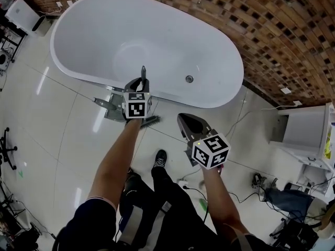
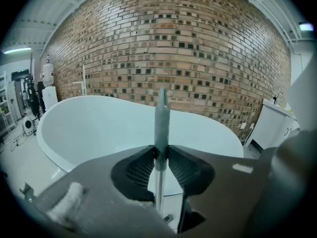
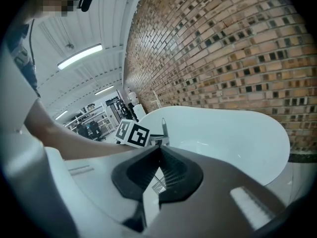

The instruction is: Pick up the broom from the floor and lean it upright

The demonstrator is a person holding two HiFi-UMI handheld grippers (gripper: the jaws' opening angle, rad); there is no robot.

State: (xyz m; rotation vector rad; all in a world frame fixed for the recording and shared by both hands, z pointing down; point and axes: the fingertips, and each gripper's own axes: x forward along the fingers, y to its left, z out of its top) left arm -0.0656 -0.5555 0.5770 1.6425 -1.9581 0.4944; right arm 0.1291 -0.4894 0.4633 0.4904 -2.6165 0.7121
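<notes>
Now the slim grey-poled broom is clamped in the left gripper beside a glossy white oval bathtub; the right gripper is closed, empty.

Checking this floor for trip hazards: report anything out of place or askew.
Loose cables trail across the tiles by the person's feet, and a grey dustpan-like piece lies beside the bathtub base. The broom is upright, clamped in the left gripper, not askew.

Bathtub and brick wall close ahead, open tiled floor leftward
</notes>
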